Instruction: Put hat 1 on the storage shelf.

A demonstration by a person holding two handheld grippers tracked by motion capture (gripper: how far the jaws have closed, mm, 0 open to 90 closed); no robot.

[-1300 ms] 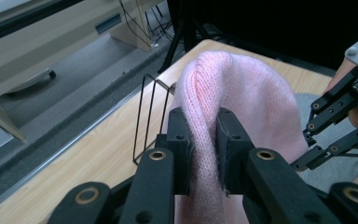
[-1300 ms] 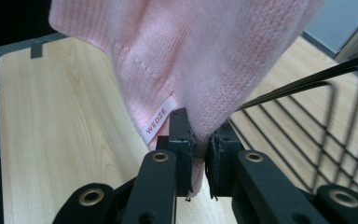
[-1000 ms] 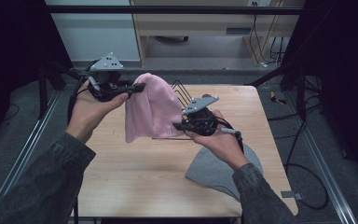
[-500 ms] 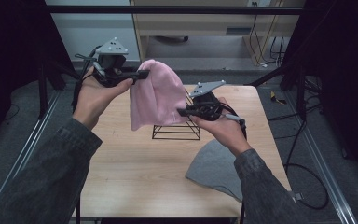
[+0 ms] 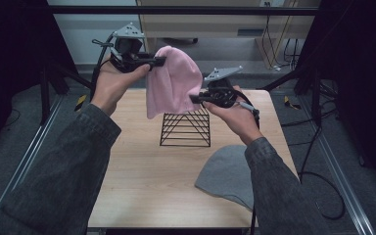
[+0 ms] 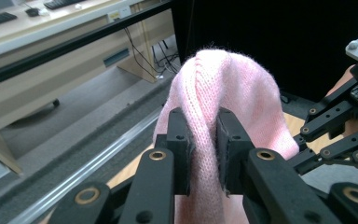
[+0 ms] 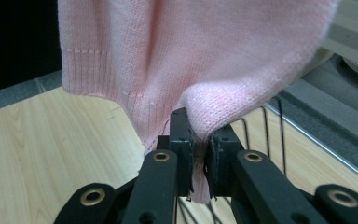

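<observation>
Clearly the pink beanie [image 5: 171, 81] is a soft, light thing: knitted wool that drapes, folds and sags wherever it is not held, with no stiffness of its own. It hangs in the air between the two hands, above the far part of the wooden table [image 5: 142, 166] and over the black wire rack [image 5: 186, 128] that stands there. Nothing about it looks fragile or slippery (the fuzzy knit should grip well against the pads), but a single hold would let it collapse into a bundle. I judge the best places to take it are on the ribbed band near the opening, at two points well apart, so that the mouth stays spread.

The left gripper [image 6: 204, 154], at the far left of the high view, has its jaws nearly together with a thick fold of the knit squeezed between them; in the left gripper view the wool bulges up over both pads. The right gripper [image 7: 196, 161], lower and to the right, is likewise clamped on the beanie, its jaws almost closed on a thinner pinch of fabric near the stitched band, with the hem trailing down past them. A grey beanie [image 5: 227, 176] lies flat at the near right of the table, untouched.
</observation>
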